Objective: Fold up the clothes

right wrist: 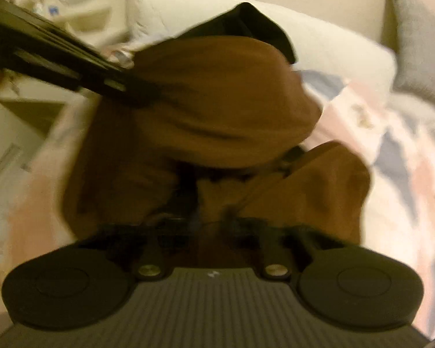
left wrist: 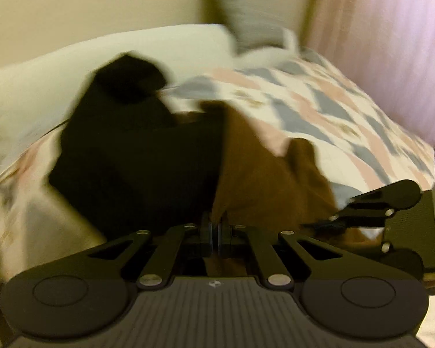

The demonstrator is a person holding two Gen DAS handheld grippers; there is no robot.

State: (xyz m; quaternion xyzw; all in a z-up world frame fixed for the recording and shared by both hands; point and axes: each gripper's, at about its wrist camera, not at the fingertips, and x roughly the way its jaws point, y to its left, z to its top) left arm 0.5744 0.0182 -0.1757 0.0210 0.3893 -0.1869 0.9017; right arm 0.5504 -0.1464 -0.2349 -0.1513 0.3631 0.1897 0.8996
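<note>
A brown garment (left wrist: 261, 168) lies bunched on the patterned bed cover (left wrist: 333, 107), with a black garment (left wrist: 130, 150) beside it on the left. My left gripper (left wrist: 216, 226) is shut on the brown garment's near edge. In the right wrist view the brown garment (right wrist: 217, 101) hangs in a blurred lump before the camera. My right gripper (right wrist: 210, 203) is closed into its folds, the fingertips hidden by cloth. The right gripper's linkage shows in the left wrist view (left wrist: 377, 206). The left gripper shows as a dark bar (right wrist: 58, 63) at the upper left.
White pillows (left wrist: 72, 66) lie at the head of the bed against a cream wall, with a grey pillow (right wrist: 420, 46) beside them. A pink curtain (left wrist: 391, 43) hangs on the right. A pale bedside unit (right wrist: 81, 8) stands at the upper left.
</note>
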